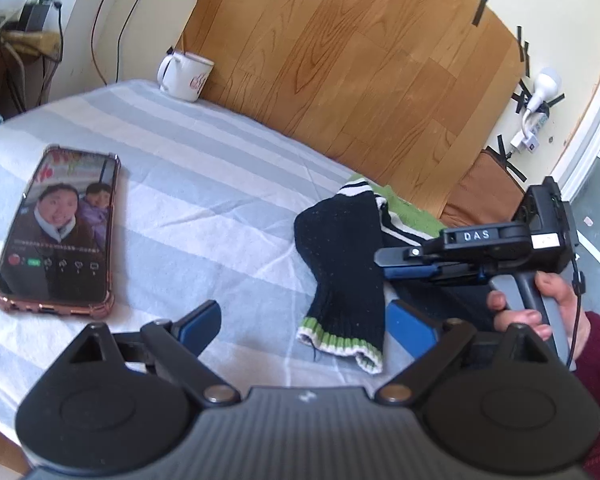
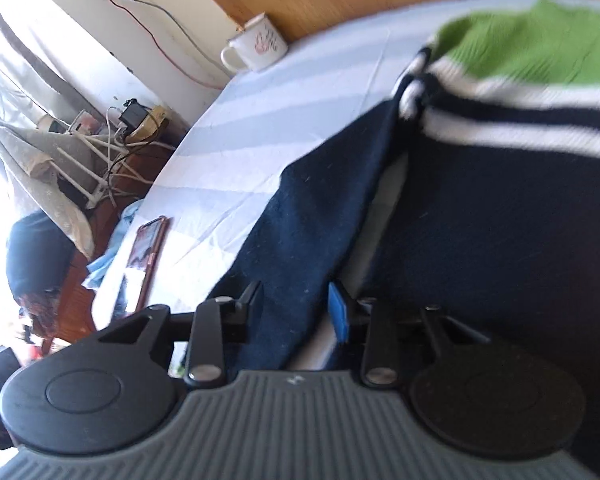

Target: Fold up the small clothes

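Sweater (image 1: pixel 340 264) is lying on the striped sheet (image 1: pixel 180 168), sleeve (image 2: pixel 300 224) running between the right gripper (image 2: pixel 294 304)'s parted, non-pressing fingers — left gripper (image 1: pixel 306 320) is hovering wide and empty, best pinching the cuff (image 1: pixel 340 344) squarely; only the right view is showing the green yoke close.

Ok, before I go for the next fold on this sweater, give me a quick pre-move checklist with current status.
1. Left gripper open, nothing between its fingers: ok.
2. Right gripper free of the sweater: not ok, the sleeve lies between its part-open fingers.
3. Sweater flat: not ok, sleeve bunched over the body.
4. Phone clear of the sweater: ok.
5. Mug at the far edge, out of the way: ok.
6. Sweater's far side visible: cannot tell.
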Tool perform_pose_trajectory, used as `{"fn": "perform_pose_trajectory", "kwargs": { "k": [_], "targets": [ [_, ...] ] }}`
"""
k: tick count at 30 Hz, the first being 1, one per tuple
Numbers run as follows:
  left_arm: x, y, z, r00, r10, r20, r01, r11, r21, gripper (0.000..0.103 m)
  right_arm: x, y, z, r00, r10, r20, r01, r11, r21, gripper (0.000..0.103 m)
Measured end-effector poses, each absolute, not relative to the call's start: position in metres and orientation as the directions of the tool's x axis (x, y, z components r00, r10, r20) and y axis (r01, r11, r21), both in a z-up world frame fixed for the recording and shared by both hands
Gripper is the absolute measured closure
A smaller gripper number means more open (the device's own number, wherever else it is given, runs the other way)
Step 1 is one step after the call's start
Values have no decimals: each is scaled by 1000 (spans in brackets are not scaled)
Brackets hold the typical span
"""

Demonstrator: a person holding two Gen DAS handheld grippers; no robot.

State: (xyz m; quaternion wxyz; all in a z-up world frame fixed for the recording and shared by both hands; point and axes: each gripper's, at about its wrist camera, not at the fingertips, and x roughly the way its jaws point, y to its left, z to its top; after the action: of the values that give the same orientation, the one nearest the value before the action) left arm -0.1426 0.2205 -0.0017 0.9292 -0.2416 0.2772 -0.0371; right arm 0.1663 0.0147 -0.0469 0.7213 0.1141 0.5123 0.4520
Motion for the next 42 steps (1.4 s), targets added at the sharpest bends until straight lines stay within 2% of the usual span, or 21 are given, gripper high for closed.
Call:
{"fn": "perform_pose_trajectory", "kwargs": {
  "k": [1, 2, 3, 4, 7, 9, 12, 15, 18, 19, 23, 25, 28, 32, 34, 35, 36, 38, 40, 42],
  "targets": [
    [-140, 222, -4, 840, -205, -502, -68, 879, -473, 10, 164, 19, -47, 67, 779, -623, -538, 554, 635, 64],
    [-139, 224, -5, 839, -207, -504, -69, 877, -475, 10, 161, 25, -47, 65, 779, -624, -553, 548, 627, 70],
    [-137, 224, -6, 838, -209, -503, -68, 876, -477, 10, 159, 31, -46, 68, 771, -633, -573, 550, 608, 93],
    [-135, 224, -5, 840, -210, -501, -65, 877, -477, 10, 158, 37, -44, 81, 757, -648, -593, 559, 579, 97],
    [-129, 224, 3, 848, -203, -489, -57, 882, -467, 10, 162, 37, -17, 64, 786, -615, -654, 499, 568, 97],
    [-122, 223, 8, 854, -201, -480, -51, 886, -461, 10, 164, 33, 19, 95, 796, -597, -746, 454, 486, 97],
    [-106, 219, 17, 857, -201, -474, -36, 895, -444, 10, 173, 20, 75, 179, 781, -599, -858, 422, 294, 97],
    [-85, 211, 26, 861, -201, -468, -17, 907, -421, 10, 189, -2, 114, 301, 726, -618, -894, 441, 82, 97],
    [-56, 203, 34, 859, -211, -467, -2, 910, -415, 10, 205, -31, 124, 465, 620, -631, -864, 473, -172, 97],
    [-43, 202, 37, 856, -215, -470, 2, 911, -413, 10, 214, -42, 122, 496, 584, -643, -848, 487, -211, 97],
    [20, 196, 49, 841, -258, -476, 50, 913, -406, 10, 254, -94, 93, 481, 492, -726, -832, 518, -200, 97],
    [58, 194, 50, 823, -311, -475, 96, 901, -424, 10, 262, -116, 74, 443, 489, -751, -845, 508, -167, 97],
    [118, 192, 47, 781, -413, -469, 149, 852, -503, 3, 261, -142, 52, 390, 489, -780, -868, 477, -135, 97],
    [185, 180, 30, 733, -443, -516, 132, 837, -532, 5, 255, -159, 33, 356, 479, -803, -876, 471, -107, 97],
    [208, 172, 16, 703, -475, -529, 134, 819, -557, 11, 257, -157, 28, 369, 465, -805, -860, 499, -106, 97],
    [216, 166, 10, 684, -500, -531, 141, 805, -576, 26, 255, -148, 26, 380, 462, -801, -851, 513, -108, 97],
    [222, 159, 5, 665, -519, -537, 149, 797, -586, 57, 255, -144, 25, 393, 461, -796, -844, 524, -113, 97],
    [228, 145, 1, 660, -491, -569, 133, 821, -554, 93, 252, -134, 28, 438, 464, -770, -834, 529, -156, 97],
    [222, 145, 11, 734, -427, -528, 122, 847, -517, 93, 251, -127, 43, 493, 490, -719, -825, 525, -208, 97],
    [209, 156, 25, 823, -361, -439, 106, 857, -505, 93, 251, -121, 65, 551, 532, -643, -807, 536, -248, 97]
  ]
}}
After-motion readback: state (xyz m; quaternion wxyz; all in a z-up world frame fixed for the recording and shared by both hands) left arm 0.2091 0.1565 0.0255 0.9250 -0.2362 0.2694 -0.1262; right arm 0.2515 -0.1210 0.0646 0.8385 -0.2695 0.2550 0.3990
